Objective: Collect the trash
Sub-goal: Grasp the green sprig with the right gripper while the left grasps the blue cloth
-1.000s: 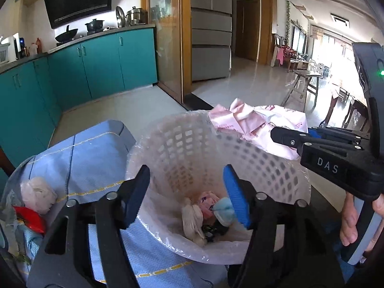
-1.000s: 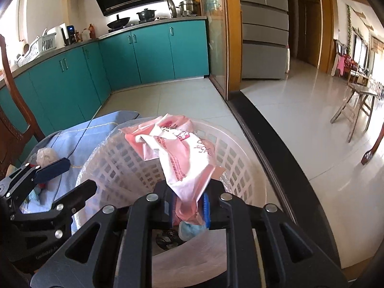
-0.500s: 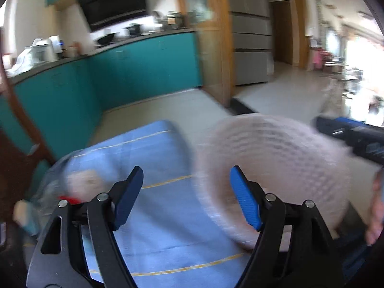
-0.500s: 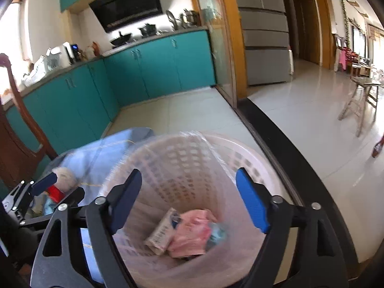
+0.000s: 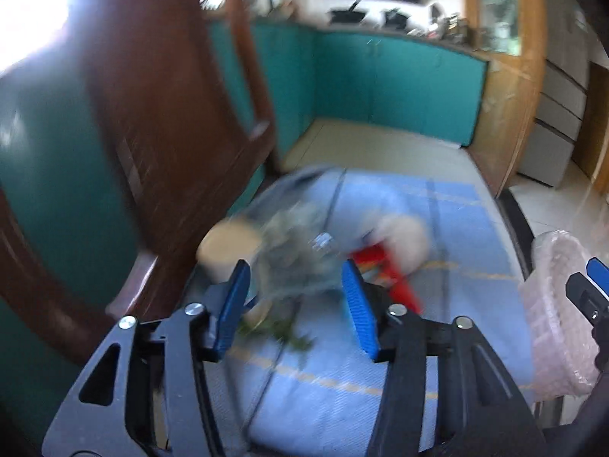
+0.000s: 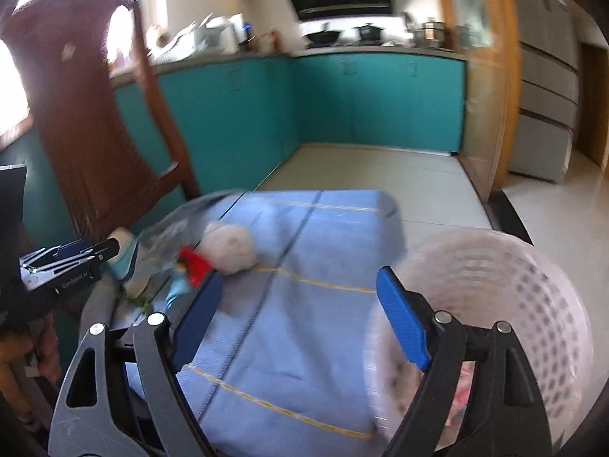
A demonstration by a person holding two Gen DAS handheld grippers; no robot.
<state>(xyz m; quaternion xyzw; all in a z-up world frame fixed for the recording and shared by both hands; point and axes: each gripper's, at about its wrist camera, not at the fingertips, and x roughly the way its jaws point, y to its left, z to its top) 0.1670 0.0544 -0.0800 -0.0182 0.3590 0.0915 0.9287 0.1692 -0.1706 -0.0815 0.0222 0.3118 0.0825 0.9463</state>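
A pile of trash lies at the far left of the blue tablecloth point(image 5: 437, 236): a clear crumpled plastic bag point(image 5: 297, 251), a red wrapper point(image 5: 380, 270), a white crumpled wad point(image 5: 405, 236) and a beige cup point(image 5: 228, 247). My left gripper point(image 5: 295, 304) is open and empty, just short of the plastic bag. My right gripper point(image 6: 297, 320) is open and empty over the cloth, beside the white basket point(image 6: 533, 304). The wad point(image 6: 228, 245), the red wrapper point(image 6: 194, 264) and the left gripper point(image 6: 72, 262) also show in the right wrist view. Both views are blurred.
A brown wooden chair point(image 5: 171, 114) stands close behind the trash at the left. Green scraps point(image 5: 281, 329) lie on the cloth near my left gripper. The basket point(image 5: 552, 304) stands at the table's right edge. Teal cabinets point(image 6: 342, 103) line the back wall.
My right gripper opened and dropped the pink bag into the basket. Both grippers then swung left, away from the basket and toward the trash pile.
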